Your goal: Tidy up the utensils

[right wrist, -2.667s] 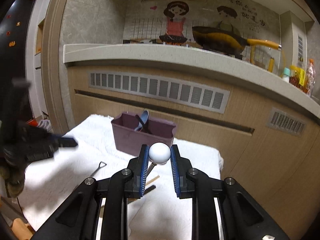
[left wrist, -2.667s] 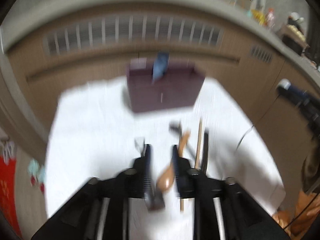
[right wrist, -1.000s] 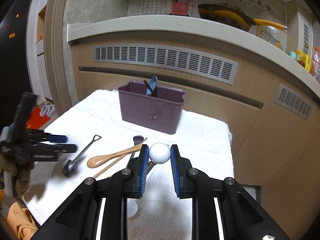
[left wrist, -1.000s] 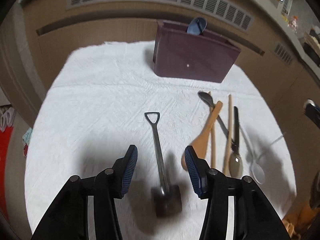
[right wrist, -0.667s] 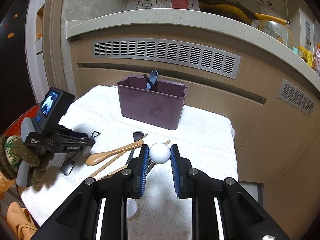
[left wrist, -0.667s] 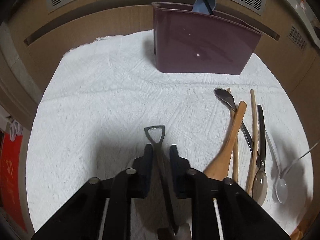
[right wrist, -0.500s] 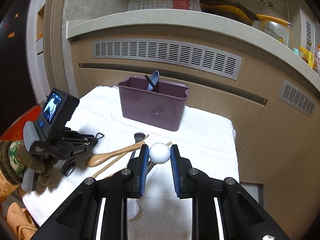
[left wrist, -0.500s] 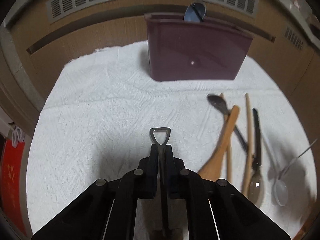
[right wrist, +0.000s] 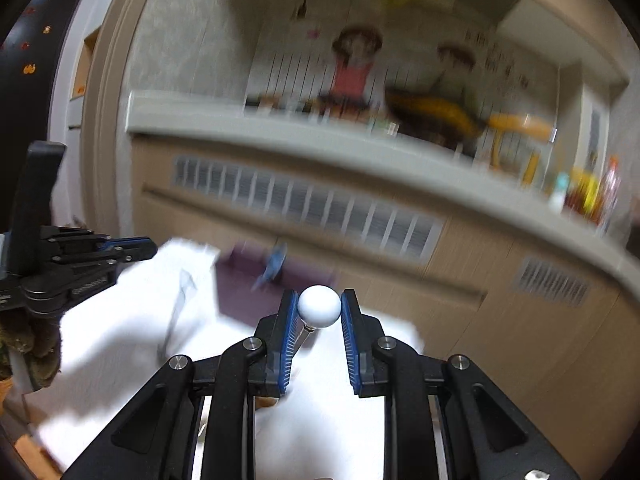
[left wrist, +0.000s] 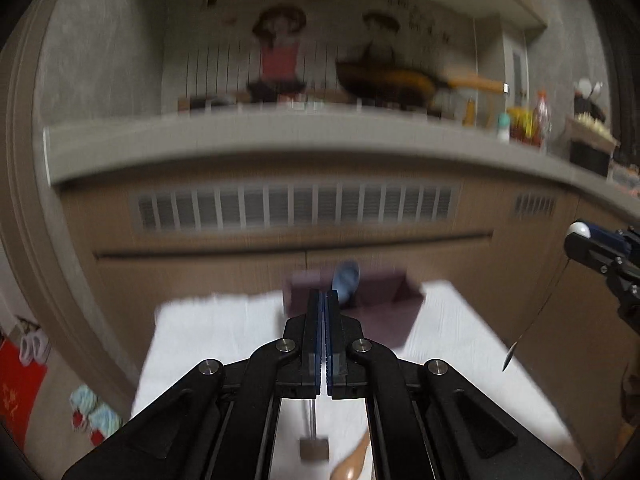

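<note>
My left gripper is shut on the dark shovel-shaped spoon, which hangs below the fingers over the white cloth. It also shows in the right wrist view, dangling from the left gripper. My right gripper is shut on the white ball end of a thin metal spoon, whose bowl hangs in the left wrist view. The purple utensil bin stands at the cloth's far side with a blue spoon in it. Both views are blurred.
A wooden spoon lies on the cloth near my left fingers. A wooden cabinet front with a vent grille and a grey counter rise behind the bin. A red mat and slippers lie on the floor at left.
My left gripper has closed on the shovel spoon and lifted it off the cloth, tilting upward. My right gripper has also risen, still holding the ball-ended spoon.
</note>
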Tool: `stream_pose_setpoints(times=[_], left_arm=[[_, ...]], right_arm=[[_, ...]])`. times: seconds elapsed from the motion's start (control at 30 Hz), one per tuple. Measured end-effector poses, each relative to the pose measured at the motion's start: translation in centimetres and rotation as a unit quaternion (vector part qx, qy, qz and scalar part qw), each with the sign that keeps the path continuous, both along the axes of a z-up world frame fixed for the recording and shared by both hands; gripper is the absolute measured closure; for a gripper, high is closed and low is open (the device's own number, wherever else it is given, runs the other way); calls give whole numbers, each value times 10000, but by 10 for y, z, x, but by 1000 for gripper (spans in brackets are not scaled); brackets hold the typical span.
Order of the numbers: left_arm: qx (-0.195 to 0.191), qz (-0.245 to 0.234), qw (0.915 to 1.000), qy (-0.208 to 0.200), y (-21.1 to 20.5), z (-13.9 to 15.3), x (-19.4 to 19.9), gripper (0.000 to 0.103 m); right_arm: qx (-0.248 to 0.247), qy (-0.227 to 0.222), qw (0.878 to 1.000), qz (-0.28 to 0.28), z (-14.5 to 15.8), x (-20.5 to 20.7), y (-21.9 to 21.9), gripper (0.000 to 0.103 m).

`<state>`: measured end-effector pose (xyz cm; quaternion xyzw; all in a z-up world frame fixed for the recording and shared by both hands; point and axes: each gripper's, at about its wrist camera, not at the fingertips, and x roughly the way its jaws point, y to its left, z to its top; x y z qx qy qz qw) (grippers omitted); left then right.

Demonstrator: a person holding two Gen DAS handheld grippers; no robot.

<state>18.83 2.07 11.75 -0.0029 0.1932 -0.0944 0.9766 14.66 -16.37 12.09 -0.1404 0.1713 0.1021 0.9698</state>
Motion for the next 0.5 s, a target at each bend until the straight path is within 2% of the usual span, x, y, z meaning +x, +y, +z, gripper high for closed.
stream_pose_setpoints(times=[0.1,0.17,0.23,0.27,0.33,0.4,0.5], left_arm=[[-42,-23,9997,-222,5,26,14,102],[68,-157,9999,-3,5,25,28,100],[179,-312,9987,367,4,8,40,97],[227,-409,9965,698,3,-10,49,94],[210,-507,9916,1174,1,-41,60,78],[124,-551,9818,1812,4,-83,78,67],[33,-573,9684,2428,2,-130,94,62]], right_arm=[[31,-322,9995,-10,33,17,0,83],[77,-310,9995,3,39,29,-1,83],[73,-222,9997,2,34,37,-2,83],[66,-99,9999,22,25,42,-3,83],[60,142,9999,57,6,46,-3,83],[97,406,9991,101,-12,51,-3,83],[89,756,9969,202,-40,56,-1,83]])
